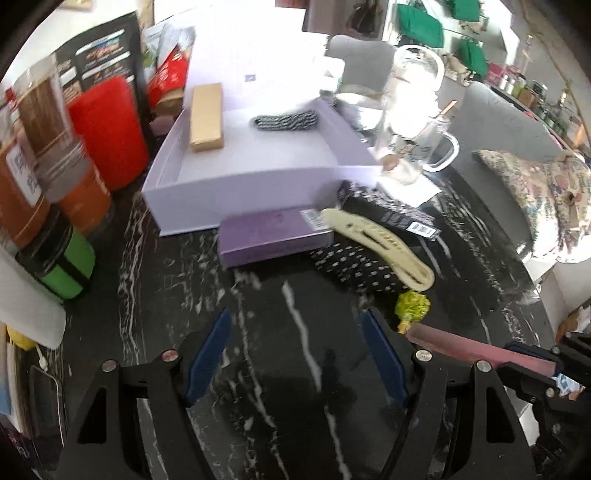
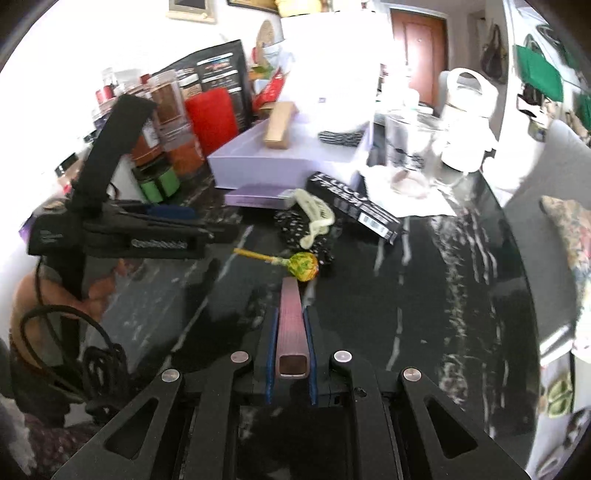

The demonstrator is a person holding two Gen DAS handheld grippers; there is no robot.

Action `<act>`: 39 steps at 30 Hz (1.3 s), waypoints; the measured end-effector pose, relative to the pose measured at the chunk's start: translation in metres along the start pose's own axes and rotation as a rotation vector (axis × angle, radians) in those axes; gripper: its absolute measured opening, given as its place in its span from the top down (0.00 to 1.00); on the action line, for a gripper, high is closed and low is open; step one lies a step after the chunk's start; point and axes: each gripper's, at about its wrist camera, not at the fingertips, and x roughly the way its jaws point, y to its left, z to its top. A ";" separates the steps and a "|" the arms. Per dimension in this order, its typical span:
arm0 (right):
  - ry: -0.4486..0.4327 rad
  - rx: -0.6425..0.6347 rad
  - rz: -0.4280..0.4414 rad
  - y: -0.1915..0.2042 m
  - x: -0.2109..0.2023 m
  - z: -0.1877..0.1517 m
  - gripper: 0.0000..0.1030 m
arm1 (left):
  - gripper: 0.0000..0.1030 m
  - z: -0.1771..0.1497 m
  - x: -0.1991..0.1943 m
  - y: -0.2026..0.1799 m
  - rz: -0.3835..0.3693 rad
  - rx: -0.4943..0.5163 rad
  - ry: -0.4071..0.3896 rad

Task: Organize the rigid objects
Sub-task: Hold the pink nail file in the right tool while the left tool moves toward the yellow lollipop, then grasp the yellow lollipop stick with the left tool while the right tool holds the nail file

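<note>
Gripping a pink bar [image 2: 290, 325], the right gripper [image 2: 290, 314] works while the left gripper [image 1: 295, 354] gapes empty; only a gold box [image 1: 206, 116] and striped band [image 1: 286, 120] sit in the tray [image 1: 236, 184], with the comb [image 1: 384, 247], lollipop [image 2: 301, 266] and other boxes left outside.

Blown-out daylight glare, motion blur, dark fisheye corners.

Black marble-patterned tabletop [image 1: 177, 280] with white veining, brightly lit from the far side. Behind it, a grey upholstered sofa [image 1: 495, 122] bearing a floral cushion [image 1: 546, 192]. A brown wooden door [image 2: 417, 55] is set in a white wall [image 2: 110, 37]; green bags [image 1: 421, 22] hang at the upper right.
</note>
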 end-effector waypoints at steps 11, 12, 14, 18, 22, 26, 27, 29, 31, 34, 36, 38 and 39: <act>0.077 0.037 0.016 -0.012 0.027 -0.025 0.82 | 0.29 -0.004 0.011 -0.024 -0.027 0.055 0.027; 0.087 0.038 0.006 -0.013 0.032 -0.026 0.82 | 0.29 -0.004 0.010 -0.022 -0.019 0.051 0.022; 0.096 0.039 -0.004 -0.014 0.041 -0.027 0.81 | 0.29 -0.003 0.009 -0.016 -0.005 0.038 0.018; 0.077 0.039 0.002 -0.014 0.048 -0.021 0.69 | 0.29 -0.001 0.007 -0.006 0.014 0.018 0.013; 0.066 0.002 -0.012 -0.006 0.059 -0.011 0.63 | 0.29 0.000 0.007 0.003 0.025 -0.004 0.007; 0.057 -0.011 -0.056 0.001 0.065 -0.006 0.85 | 0.29 0.000 0.009 0.011 0.039 -0.025 0.008; 0.060 -0.012 -0.051 0.002 0.066 -0.005 0.87 | 0.29 0.000 0.010 0.013 0.038 -0.029 0.009; 0.068 -0.011 -0.025 0.003 0.066 -0.005 0.87 | 0.29 0.002 0.010 0.015 0.031 -0.033 0.007; 0.064 -0.019 -0.008 0.003 0.062 -0.005 0.87 | 0.29 0.003 0.009 0.015 0.026 -0.034 0.003; 0.049 -0.009 0.022 0.003 0.051 -0.003 0.87 | 0.29 0.005 0.006 0.014 0.013 -0.030 -0.010; 0.030 -0.014 0.021 0.002 0.040 -0.002 0.87 | 0.29 0.007 0.005 0.012 0.008 -0.027 -0.013; 0.023 -0.010 0.008 0.002 0.032 -0.003 0.87 | 0.29 0.008 0.004 0.008 -0.004 -0.027 -0.016; 0.021 -0.005 0.000 0.001 0.030 -0.004 0.87 | 0.29 0.008 0.004 0.005 -0.008 -0.027 -0.017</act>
